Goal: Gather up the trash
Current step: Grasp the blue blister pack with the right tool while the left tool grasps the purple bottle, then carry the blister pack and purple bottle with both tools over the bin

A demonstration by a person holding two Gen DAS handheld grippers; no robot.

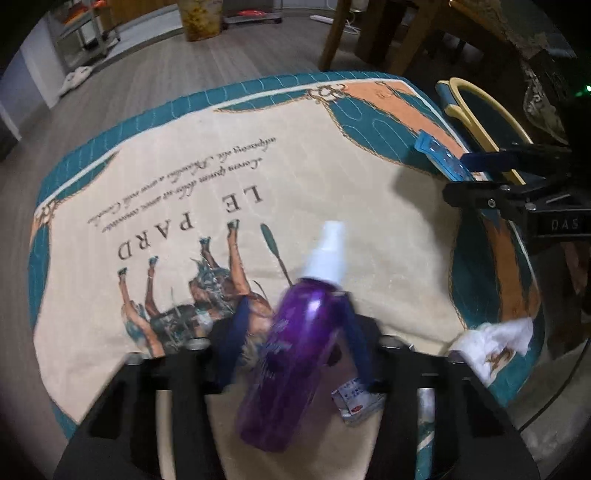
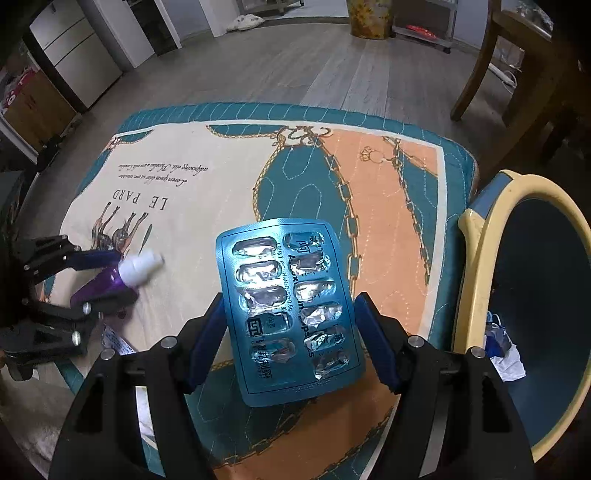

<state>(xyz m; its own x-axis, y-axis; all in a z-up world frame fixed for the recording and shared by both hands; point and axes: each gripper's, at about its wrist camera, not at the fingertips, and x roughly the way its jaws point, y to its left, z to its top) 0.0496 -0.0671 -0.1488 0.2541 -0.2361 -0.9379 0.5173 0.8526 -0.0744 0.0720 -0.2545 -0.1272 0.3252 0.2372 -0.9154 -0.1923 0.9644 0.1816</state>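
Note:
A purple spray bottle (image 1: 291, 354) with a white cap (image 1: 325, 251) lies tilted on the printed rug (image 1: 332, 155). My left gripper (image 1: 295, 299) is shut on the bottle's body, one blue finger (image 1: 354, 332) on each side. From the right wrist view the same bottle (image 2: 99, 284) sits between those fingers. My right gripper (image 2: 290, 299) is shut on an empty blue blister pack (image 2: 288, 310) and holds it above the rug (image 2: 229, 177), beside the blue bin with a yellow rim (image 2: 480, 258). The left wrist view shows that pack (image 1: 439, 155) near the bin (image 1: 480, 110).
A small printed packet (image 1: 354, 402) and a crumpled white tissue (image 1: 495, 343) lie on the rug near the bottle. Some trash (image 2: 502, 350) is in the bin. Wooden chair legs (image 2: 476, 74) stand behind the rug, a yellow canister (image 2: 369, 18) farther back.

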